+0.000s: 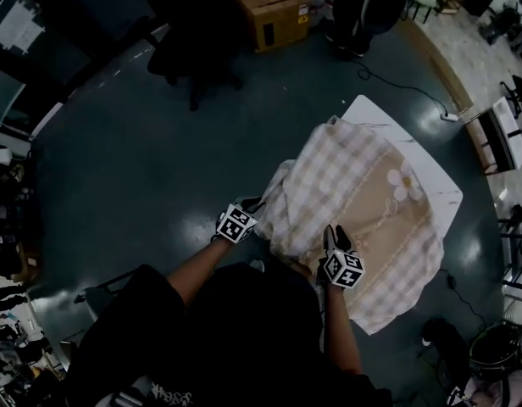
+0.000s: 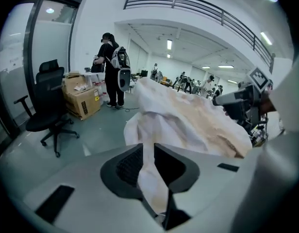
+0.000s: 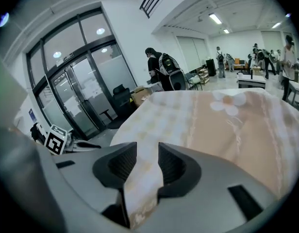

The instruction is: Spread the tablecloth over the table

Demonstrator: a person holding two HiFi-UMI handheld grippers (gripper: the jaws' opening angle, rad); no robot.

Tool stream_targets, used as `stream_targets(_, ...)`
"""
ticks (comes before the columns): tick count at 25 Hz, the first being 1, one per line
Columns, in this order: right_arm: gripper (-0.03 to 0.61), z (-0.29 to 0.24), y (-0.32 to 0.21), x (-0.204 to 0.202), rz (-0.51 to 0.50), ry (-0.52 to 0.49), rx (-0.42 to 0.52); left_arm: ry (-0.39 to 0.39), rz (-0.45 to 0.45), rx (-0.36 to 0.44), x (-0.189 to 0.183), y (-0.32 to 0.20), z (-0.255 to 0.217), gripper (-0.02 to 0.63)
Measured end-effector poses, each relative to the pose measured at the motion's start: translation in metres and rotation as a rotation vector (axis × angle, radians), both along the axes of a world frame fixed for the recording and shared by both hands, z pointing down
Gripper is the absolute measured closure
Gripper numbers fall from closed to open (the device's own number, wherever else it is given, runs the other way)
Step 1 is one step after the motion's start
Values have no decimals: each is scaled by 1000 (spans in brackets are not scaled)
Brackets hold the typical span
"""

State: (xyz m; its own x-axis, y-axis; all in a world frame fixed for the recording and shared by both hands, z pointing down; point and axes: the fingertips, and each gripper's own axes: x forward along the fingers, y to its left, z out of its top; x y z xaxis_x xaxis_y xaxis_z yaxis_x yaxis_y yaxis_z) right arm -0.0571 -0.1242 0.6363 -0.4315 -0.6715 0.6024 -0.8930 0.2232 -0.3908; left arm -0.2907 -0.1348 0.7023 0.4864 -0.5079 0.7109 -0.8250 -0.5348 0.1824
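Overhead, the checked tablecloth [image 1: 371, 185] lies rumpled over the white table [image 1: 445, 195], its near edge meeting the left gripper [image 1: 251, 208] and right gripper [image 1: 335, 237]; the left gripper view shows jaws clamped on a bunched fold, the right gripper view on a flat strip.

A black office chair [image 2: 47, 111] stands on the grey floor [image 1: 134, 176] beside an open cardboard box [image 2: 82, 100]. A person [image 2: 109, 62] wearing a backpack [image 2: 123, 73] stands just past the box. Glass doors [image 3: 86, 89] line one wall, and a cable [image 1: 395, 83] trails across the floor
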Motion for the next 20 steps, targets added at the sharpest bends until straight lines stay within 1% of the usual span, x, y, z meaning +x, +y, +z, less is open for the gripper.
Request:
stream_targets(2,426,-2,-39,1,-30,0,16,-26,8,-15,0,-19,7,538)
stream_targets(5,417,-6,-95,3,-60,12,30,-59,54,-23,3,-48,17,538)
stream_targets(8,408,-4,-137,1,-81,60,30,-54,109,-38,11,-70,27,535)
stream_targets(9,408,4,-147,-2,-92,86,20,-42,119,-53,13,-74,35,518)
stream_targets(10,407,15,-155,-7,-104,112,1,-33,128,-67,13,-79,47,489)
stream_targets(12,383,43,-170,-18,-120,154,-54,-21,157,-96,12,-90,67,457)
stream_targets(14,374,69,-179,-23,-118,191,-112,-1,209,-146,21,-93,80,429)
stream_targets(19,368,120,-191,-37,-120,278,-234,75,344,-285,42,-81,113,430)
stream_targets(20,368,127,-193,-38,-116,296,-251,94,366,-312,45,-77,115,467)
